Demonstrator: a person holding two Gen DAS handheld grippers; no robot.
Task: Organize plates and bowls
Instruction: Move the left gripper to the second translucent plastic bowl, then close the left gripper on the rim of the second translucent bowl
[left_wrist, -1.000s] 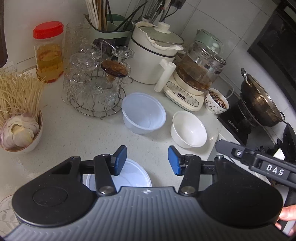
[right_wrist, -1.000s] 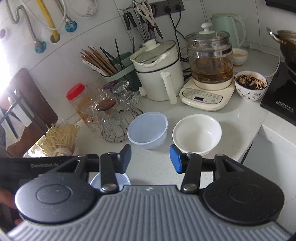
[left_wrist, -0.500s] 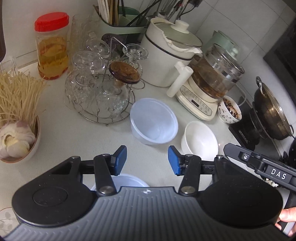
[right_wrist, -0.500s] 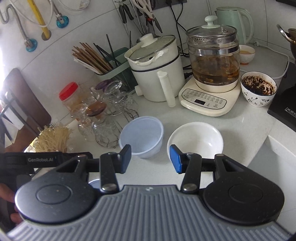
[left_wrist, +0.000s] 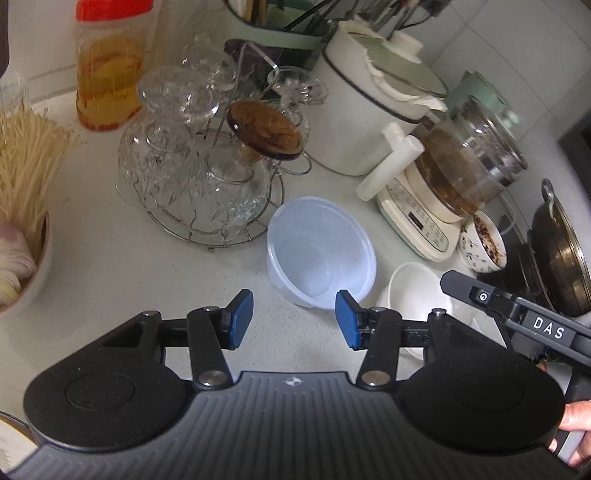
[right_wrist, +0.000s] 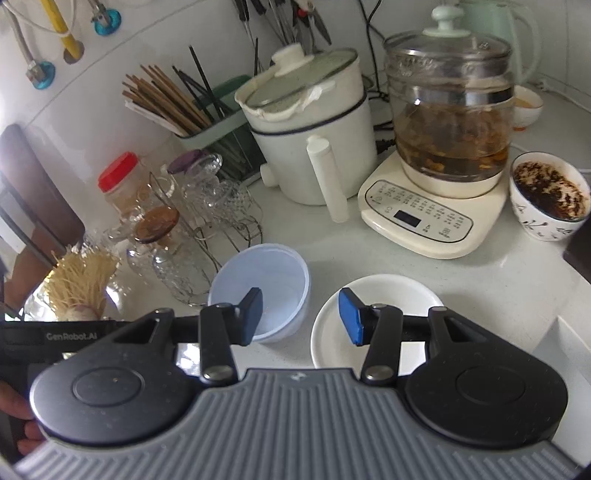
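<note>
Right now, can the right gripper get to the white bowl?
Probably yes. The right gripper is open and empty, the white bowl sits just ahead of it, and nothing lies between them. The plastic bowl stands apart beside it.

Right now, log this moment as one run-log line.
left gripper: open, empty | right gripper: open, empty | clear plastic bowl beside white bowl, both on counter

Home kitchen, white countertop (right_wrist: 480, 280), electric pot (right_wrist: 314, 140), glass kettle (right_wrist: 450, 122), chopstick holder (right_wrist: 218, 122), wok (left_wrist: 561, 258)
</note>
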